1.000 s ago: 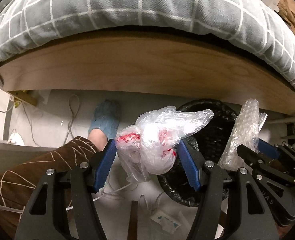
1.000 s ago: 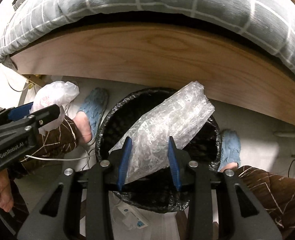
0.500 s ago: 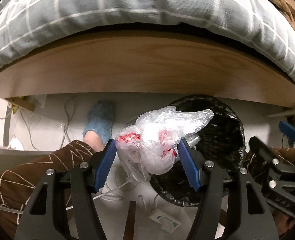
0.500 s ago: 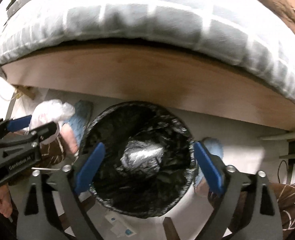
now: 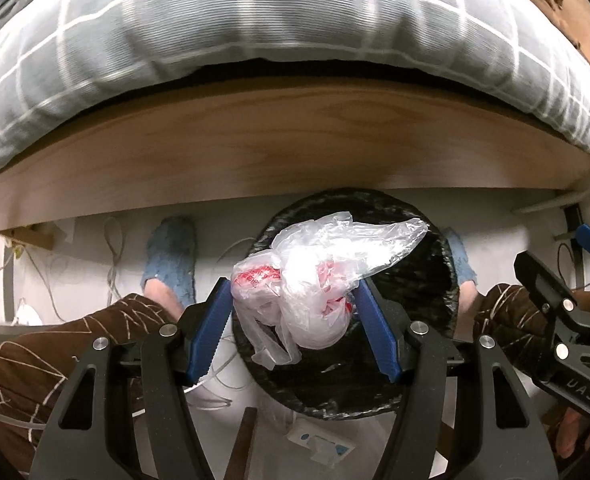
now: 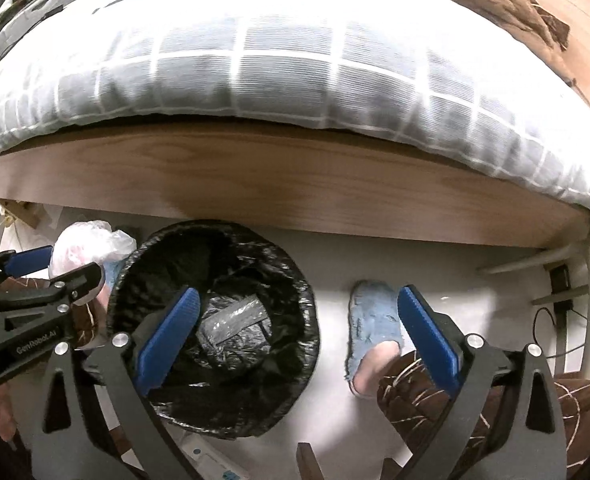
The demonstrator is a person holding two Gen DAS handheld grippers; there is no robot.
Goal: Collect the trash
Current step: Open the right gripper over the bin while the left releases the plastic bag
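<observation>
My left gripper [image 5: 295, 332] is shut on a crumpled clear plastic bag with red print [image 5: 315, 280] and holds it above the black-lined trash bin [image 5: 427, 360]. In the right wrist view the left gripper [image 6: 51, 276] and its bag [image 6: 87, 240] sit at the bin's left rim. My right gripper [image 6: 295, 340] is open and empty, to the right of the bin [image 6: 215, 412]. The bubble wrap [image 6: 235, 316] lies at the bottom of the bin.
A wooden bed frame [image 5: 295, 148] with a grey checked duvet [image 5: 255, 28] runs across behind the bin. The person's blue slippers [image 5: 171, 256] [image 6: 375, 320] and brown trouser legs flank the bin. Cables [image 5: 111, 248] and small packets [image 5: 319, 440] lie on the white floor.
My right gripper opened and dropped the bubble wrap into the bin, then moved right. My left gripper carried the plastic bag rightward over the bin.
</observation>
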